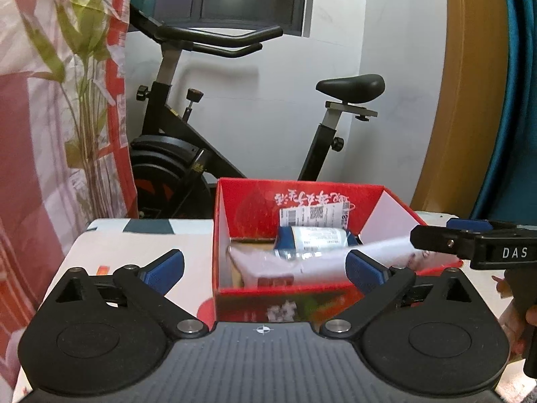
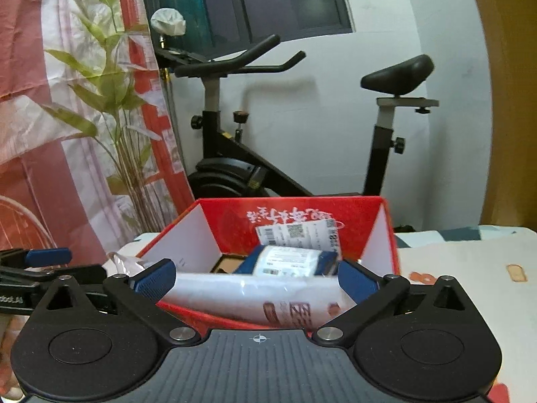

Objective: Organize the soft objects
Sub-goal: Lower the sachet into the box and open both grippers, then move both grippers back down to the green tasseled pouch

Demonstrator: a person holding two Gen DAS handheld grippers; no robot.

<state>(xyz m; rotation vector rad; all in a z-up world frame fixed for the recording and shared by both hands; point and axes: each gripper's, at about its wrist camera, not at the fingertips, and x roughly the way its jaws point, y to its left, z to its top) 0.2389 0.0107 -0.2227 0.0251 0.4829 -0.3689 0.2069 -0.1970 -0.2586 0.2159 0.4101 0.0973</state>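
Observation:
An open red cardboard box (image 1: 255,290) (image 2: 292,203) stands on the table, just beyond both grippers. Inside it lies a blue-and-white soft packet (image 1: 312,238) (image 2: 288,260). A long white plastic-wrapped pack (image 1: 302,268) (image 2: 235,288) lies slanted across the box and sticks out over its rim. My left gripper (image 1: 265,265) is open in front of the box's near wall, nothing pressed between its blue pads. My right gripper (image 2: 256,278) is open too, with the white pack showing between its fingers, untouched. Each gripper also shows side-on in the other's view, right gripper (image 1: 453,238), left gripper (image 2: 47,258).
A black exercise bike (image 1: 188,154) (image 2: 235,168) stands against the white wall behind the table. A red-and-white sheet printed with bamboo (image 1: 50,100) (image 2: 84,100) hangs at the left. The table's patterned cloth (image 1: 134,245) (image 2: 470,268) spreads either side of the box. A hand (image 1: 530,315) shows at the right edge.

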